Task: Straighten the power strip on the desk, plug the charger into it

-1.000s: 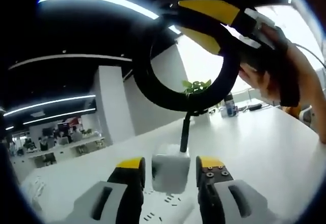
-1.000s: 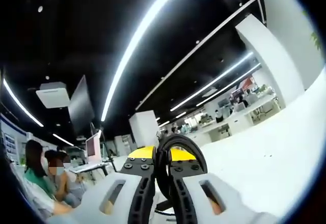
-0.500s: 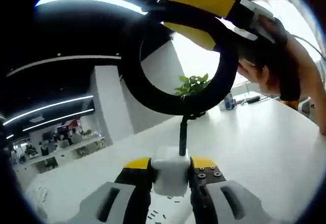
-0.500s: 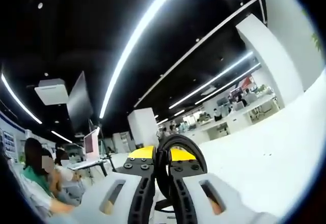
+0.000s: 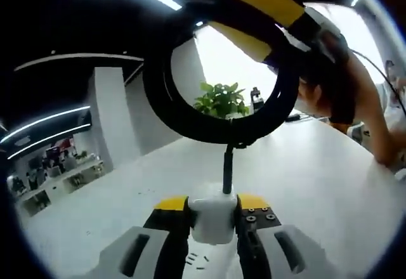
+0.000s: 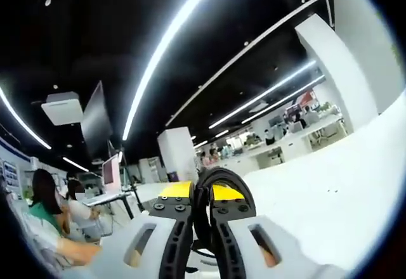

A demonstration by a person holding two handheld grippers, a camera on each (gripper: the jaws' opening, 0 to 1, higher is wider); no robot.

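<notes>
L gripper (image 5: pixel 212 210) fingers clamp white charger (image 5: pixel 212 219); R gripper (image 6: pixel 202 204) fingers pinch its black cable (image 6: pixel 219 181); plant (image 5: pixel 221 99) behind.

Charger (image 5: pixel 214 219): white plastic, smooth, faint sheen; its cable (image 5: pixel 209 130): black, rubbery, matt, looped in a ring. Left gripper (image 5: pixel 213 210) jaws: matt black plastic, yellow tips, pale grey shells; right gripper (image 6: pixel 202 210) alike. Desk (image 5: pixel 304 184): white, smooth, matt; black fabric glove on hand (image 5: pixel 336 76).
</notes>
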